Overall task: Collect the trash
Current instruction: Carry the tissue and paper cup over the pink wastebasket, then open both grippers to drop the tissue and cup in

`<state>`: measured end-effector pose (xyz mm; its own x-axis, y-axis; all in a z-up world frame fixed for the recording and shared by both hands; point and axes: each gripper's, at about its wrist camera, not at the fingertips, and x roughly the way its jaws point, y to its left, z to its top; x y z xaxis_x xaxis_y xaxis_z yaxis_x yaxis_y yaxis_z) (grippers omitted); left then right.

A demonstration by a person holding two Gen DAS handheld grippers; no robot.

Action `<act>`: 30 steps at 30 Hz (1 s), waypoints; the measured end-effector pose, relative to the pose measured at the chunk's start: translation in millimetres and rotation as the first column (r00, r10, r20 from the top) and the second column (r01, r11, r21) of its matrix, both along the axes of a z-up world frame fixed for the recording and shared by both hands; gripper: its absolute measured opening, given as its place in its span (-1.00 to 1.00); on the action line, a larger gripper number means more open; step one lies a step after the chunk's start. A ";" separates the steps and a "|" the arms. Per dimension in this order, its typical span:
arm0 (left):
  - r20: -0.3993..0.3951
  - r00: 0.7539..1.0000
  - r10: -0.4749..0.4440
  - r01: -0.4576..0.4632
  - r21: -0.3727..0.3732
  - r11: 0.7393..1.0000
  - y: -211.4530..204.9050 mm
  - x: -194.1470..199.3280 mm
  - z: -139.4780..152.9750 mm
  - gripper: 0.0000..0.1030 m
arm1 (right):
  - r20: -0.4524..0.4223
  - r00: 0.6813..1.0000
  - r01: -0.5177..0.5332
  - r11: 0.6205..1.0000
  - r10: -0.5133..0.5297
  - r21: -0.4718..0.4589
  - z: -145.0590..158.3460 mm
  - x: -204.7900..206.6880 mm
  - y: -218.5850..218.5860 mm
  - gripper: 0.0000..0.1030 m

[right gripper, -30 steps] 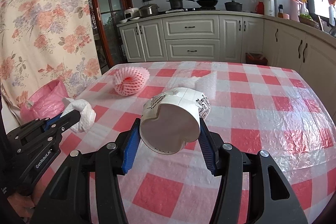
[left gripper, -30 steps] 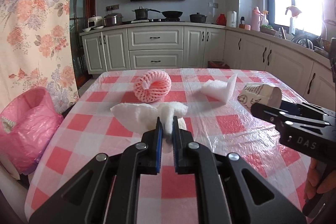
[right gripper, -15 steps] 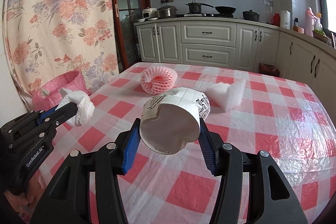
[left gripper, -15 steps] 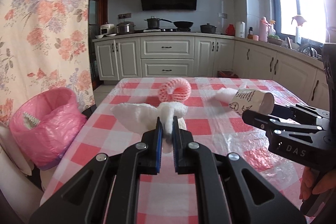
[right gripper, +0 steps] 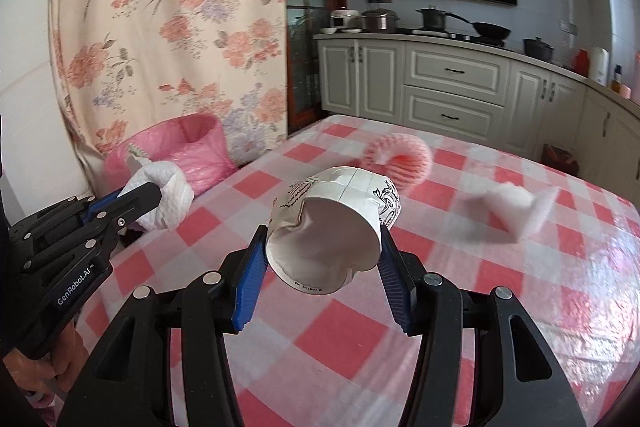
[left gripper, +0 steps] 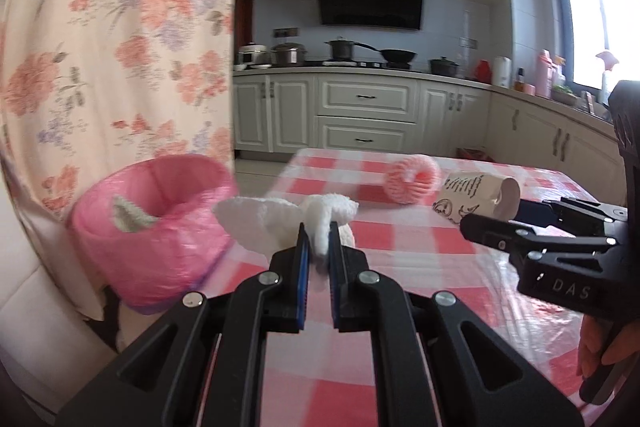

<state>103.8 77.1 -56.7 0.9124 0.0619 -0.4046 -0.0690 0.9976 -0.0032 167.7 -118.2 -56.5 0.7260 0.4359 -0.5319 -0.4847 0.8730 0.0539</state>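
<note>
My left gripper (left gripper: pixel 319 241) is shut on a crumpled white paper towel (left gripper: pixel 280 217) and holds it in the air near the table's left edge, close to the pink-lined trash bin (left gripper: pixel 160 215). In the right wrist view the left gripper (right gripper: pixel 154 197) with the towel (right gripper: pixel 168 193) shows just in front of the bin (right gripper: pixel 188 151). My right gripper (right gripper: pixel 322 247) is shut on a squashed white paper cup (right gripper: pixel 332 227), held above the table; the cup also shows in the left wrist view (left gripper: pixel 476 195).
A pink foam fruit net (right gripper: pixel 400 157) and a white foam sheet (right gripper: pixel 516 205) lie on the red-checked tablecloth (right gripper: pixel 500 299). A floral curtain (left gripper: pixel 120 47) hangs behind the bin. Kitchen cabinets (left gripper: pixel 368 115) stand beyond the table.
Both grippers have swung left toward the pink bin, still holding the towel and the cup. The bin now looms larger and nearer in both views.
</note>
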 end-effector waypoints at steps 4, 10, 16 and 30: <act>0.009 0.996 0.085 -0.085 -0.004 0.996 35.2 -0.8 4.0 -0.83 | 0.003 0.997 -0.077 0.997 0.077 0.005 5.6 9.3 28.8 0.00; 0.036 0.980 0.198 -0.198 0.003 0.980 91.0 8.2 19.7 -0.83 | 0.011 0.981 -0.195 0.981 0.195 0.019 13.5 32.5 82.6 0.00; 0.022 0.972 0.233 -0.234 0.039 0.972 141.9 39.8 29.1 -0.83 | 0.012 0.949 -0.314 0.948 0.314 0.051 26.3 65.6 145.4 0.00; -0.035 0.957 0.287 -0.286 0.032 0.958 220.9 103.3 22.8 -0.53 | -0.026 0.884 -0.464 0.884 0.466 0.055 18.6 129.0 249.2 0.04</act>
<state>207.2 298.0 -33.9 0.8384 0.3294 -0.4344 -0.3516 0.9356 0.0308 296.6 131.0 -37.9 0.4137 0.7429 -0.5263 -0.8313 0.5440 0.1144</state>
